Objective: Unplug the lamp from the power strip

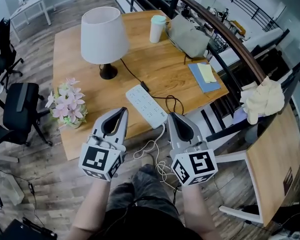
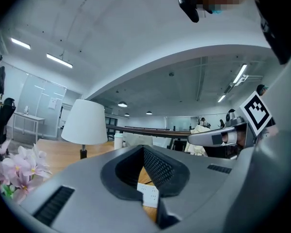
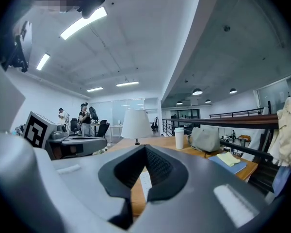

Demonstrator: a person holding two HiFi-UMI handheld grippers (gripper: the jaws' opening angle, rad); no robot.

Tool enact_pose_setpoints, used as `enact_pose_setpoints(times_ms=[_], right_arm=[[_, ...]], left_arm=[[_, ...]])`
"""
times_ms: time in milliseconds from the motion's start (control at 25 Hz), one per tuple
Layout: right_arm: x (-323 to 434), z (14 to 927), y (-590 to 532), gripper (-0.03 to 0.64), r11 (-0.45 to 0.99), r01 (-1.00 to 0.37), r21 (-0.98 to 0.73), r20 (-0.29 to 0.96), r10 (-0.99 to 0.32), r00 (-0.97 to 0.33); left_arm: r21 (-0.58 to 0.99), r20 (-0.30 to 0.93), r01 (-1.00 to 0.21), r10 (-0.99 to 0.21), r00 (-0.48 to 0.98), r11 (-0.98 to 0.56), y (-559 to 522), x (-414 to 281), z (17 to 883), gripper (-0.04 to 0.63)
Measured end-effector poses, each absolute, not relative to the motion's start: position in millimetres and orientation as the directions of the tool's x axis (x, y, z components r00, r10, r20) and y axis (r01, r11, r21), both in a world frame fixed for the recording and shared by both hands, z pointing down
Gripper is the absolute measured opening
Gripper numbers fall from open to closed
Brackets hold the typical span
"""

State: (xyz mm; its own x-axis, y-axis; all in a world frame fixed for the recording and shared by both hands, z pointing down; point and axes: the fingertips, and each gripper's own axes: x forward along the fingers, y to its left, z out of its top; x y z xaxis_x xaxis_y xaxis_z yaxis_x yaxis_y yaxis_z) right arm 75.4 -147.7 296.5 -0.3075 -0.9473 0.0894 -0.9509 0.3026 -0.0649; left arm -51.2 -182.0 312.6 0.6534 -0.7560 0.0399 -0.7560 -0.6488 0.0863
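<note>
Lying aslant near the front edge of the light wooden table (image 1: 162,59), the white oblong power strip (image 1: 146,105) runs far-left to near-right. The black plug (image 1: 144,87) of the white-shaded, black-footed lamp (image 1: 104,36) sits at its far end. Both the left gripper (image 1: 122,110) and right gripper (image 1: 173,115) have their jaws closed on nothing. The plug lies ahead, roughly between them; the strip's near end is just beside the right one.

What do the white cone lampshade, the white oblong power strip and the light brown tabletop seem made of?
White cone lampshade: probably fabric or paper, matte, no glare. White oblong power strip: likely moulded plastic, smooth, with recessed sockets. Light brown tabletop: wood or wood-look laminate, grain lines showing, low sheen; which one I cannot tell.
</note>
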Motion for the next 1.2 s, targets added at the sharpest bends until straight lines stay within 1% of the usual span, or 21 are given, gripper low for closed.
enact_pose_setpoints(times_ms=[520,1200], right_arm=[[72.9,264.2,-132.5,0.008,0.306,-0.95,-0.053,0.044,-0.95,-0.309],[66.0,240.9,-115.9,0.008,0.337,-0.94,-0.058,0.001,-0.941,-0.337]], left_arm=[[0.116,-0.007,-0.754,-0.76,0.65,-0.646,-172.6,-74.4,280.2,-0.003],[0.125,-0.06,-0.732,-0.742,0.668,-0.67,-158.8,-75.2,247.4,-0.003]])
